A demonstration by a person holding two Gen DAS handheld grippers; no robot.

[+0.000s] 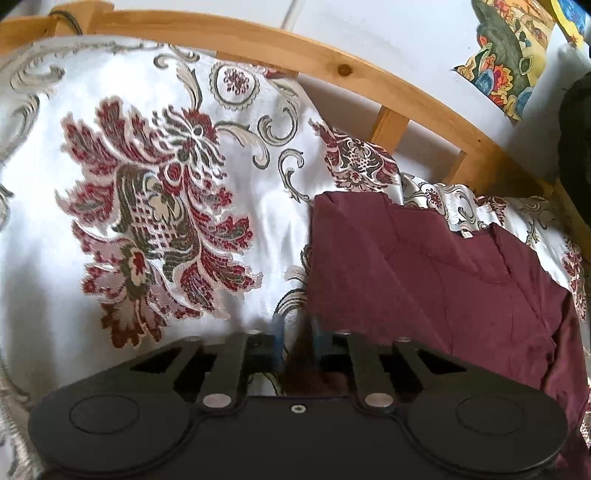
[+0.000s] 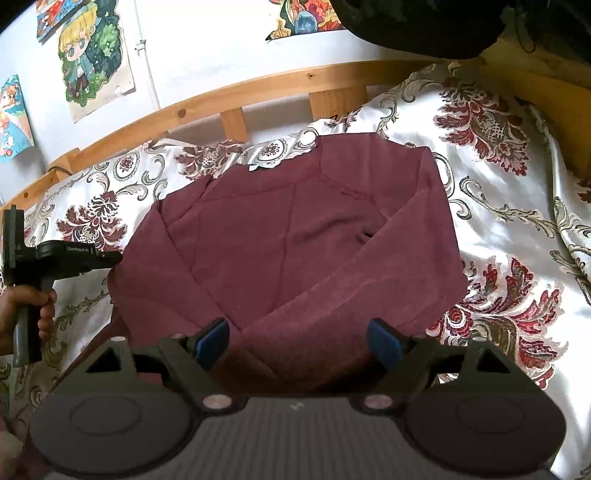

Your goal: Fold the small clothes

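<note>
A maroon long-sleeved top (image 2: 295, 240) lies flat on the bed, collar toward the wooden rail, with a sleeve folded across its front. My right gripper (image 2: 297, 343) hovers over the near hem, open wide, with cloth below its blue pads (image 2: 210, 343) but nothing pinched. My left gripper (image 1: 298, 343) is at the top's (image 1: 424, 277) left edge. Its jaws stand narrow with a small gap, and blurred maroon cloth shows in that gap. Seen from the right wrist, the left gripper (image 2: 112, 256) points at the top's left side, held by a hand (image 2: 37, 310).
A white satin bedspread (image 1: 166, 203) with red floral patterns covers the bed. A wooden bed rail (image 2: 258, 88) runs along the far side against a wall with posters (image 2: 96, 55). A dark object (image 2: 424, 26) sits at the top right.
</note>
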